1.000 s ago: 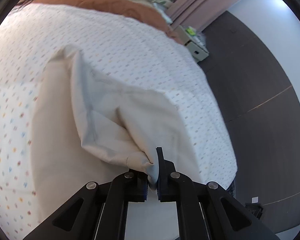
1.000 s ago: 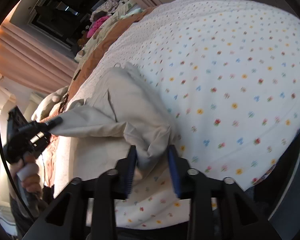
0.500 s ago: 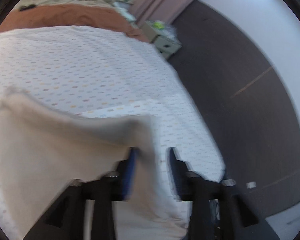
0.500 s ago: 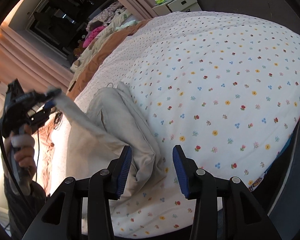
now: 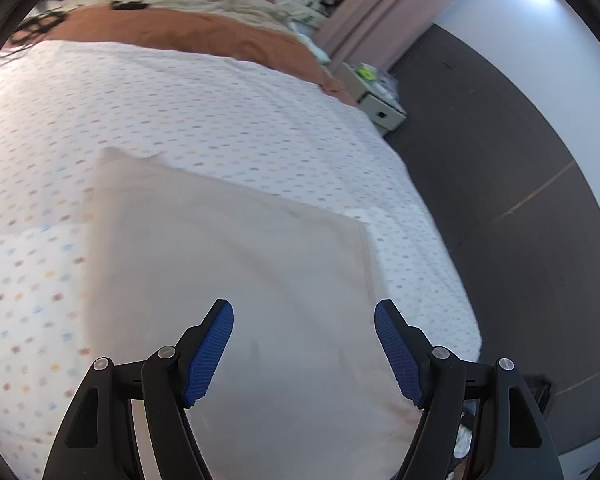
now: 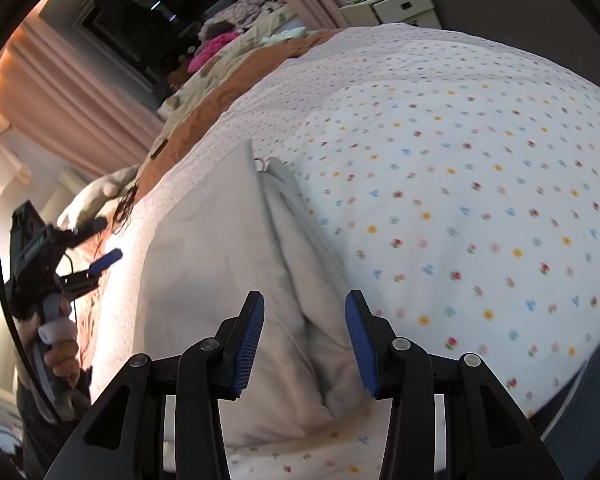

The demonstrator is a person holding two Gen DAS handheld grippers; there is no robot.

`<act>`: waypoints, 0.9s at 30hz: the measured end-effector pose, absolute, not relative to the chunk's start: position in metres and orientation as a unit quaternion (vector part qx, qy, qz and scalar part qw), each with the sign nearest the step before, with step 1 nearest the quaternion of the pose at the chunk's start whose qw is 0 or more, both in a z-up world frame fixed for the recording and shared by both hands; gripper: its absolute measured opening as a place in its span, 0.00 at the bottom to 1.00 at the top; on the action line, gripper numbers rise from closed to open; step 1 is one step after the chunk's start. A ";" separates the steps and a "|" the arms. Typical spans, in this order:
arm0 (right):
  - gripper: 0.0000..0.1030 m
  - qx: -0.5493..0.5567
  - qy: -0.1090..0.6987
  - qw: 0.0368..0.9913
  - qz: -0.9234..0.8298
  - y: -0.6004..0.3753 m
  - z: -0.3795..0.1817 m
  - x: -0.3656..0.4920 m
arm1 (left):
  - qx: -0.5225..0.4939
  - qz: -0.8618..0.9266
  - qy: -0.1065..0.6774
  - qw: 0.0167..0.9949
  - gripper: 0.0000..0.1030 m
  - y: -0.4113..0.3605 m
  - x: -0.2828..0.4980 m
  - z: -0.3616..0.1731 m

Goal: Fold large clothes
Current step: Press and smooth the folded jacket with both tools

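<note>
Floral bed (image 5: 220, 120), beige garment (image 5: 240, 260) under opening left tool (image 5: 304, 344)

No text, label, brand, number or sign can be read in either wrist view; any printing there is too blurred or small.

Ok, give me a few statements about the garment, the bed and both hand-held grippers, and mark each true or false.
1. The beige garment lies on the flowered bedspread. True.
2. The left hand-held gripper clamps the garment. False: its jaws are opening, with no cloth pinched between them.
3. The right hand-held gripper is open. True.
4. The garment is bright pink. False: beige.
5. A bedside cabinet stands beside the bed. True.
</note>
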State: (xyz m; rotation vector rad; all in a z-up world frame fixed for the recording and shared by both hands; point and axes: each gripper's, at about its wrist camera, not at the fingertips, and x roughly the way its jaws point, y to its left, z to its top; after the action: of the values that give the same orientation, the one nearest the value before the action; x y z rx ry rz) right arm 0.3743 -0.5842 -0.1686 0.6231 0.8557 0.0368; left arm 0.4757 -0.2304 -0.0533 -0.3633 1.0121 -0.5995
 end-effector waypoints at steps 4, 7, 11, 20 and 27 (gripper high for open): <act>0.42 0.272 0.425 0.862 0.035 -0.573 -0.166 0.397 | -0.170 -0.245 0.480 0.825 0.72 -0.194 0.469 -0.063; 0.42 0.245 0.440 0.863 0.041 -0.567 -0.163 0.415 | -0.179 -0.224 0.487 0.825 0.72 -0.170 0.465 -0.071; 0.42 0.223 0.450 0.863 0.051 -0.562 -0.155 0.435 | -0.183 -0.197 0.500 0.823 0.72 -0.146 0.461 -0.086; 0.42 0.181 0.475 0.859 0.059 -0.554 -0.147 0.488 | -0.201 -0.172 0.528 0.807 0.65 -0.122 0.457 -0.121; 0.42 0.157 0.501 0.849 0.057 -0.552 -0.158 0.532 | -0.206 -0.168 0.547 0.794 0.46 -0.126 0.464 -0.145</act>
State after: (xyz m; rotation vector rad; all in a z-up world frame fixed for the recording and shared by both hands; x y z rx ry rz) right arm 0.5324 -0.5516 -0.1581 0.3302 1.0567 0.1195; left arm 0.4642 -0.1263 -0.1455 -0.4439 1.1760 -0.3618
